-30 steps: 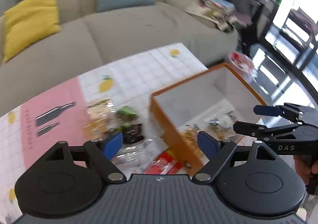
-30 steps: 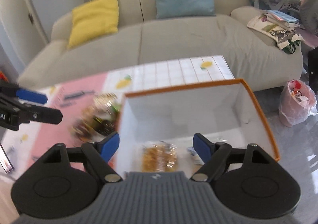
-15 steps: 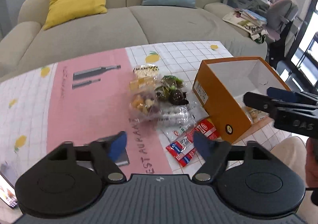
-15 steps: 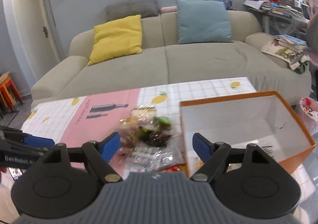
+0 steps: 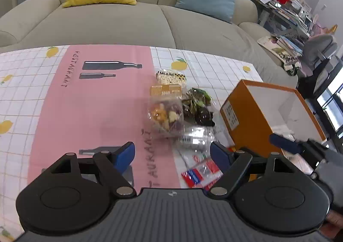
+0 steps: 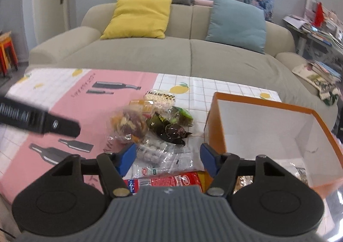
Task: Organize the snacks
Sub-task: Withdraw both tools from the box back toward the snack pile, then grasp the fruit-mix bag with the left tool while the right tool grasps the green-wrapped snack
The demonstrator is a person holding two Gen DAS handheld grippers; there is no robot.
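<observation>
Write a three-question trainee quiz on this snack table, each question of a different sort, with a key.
1. True or false: the left gripper is shut on a snack.
2. Multiple choice: where does the pile of snack bags lie relative to the orange box in the right wrist view? A) inside it B) on the tablecloth to its left C) on the sofa
3. Fill in: the packet nearest the right gripper is the ____ and white packet.

Key:
1. False; both grippers are open and empty.
2. B
3. red
</observation>
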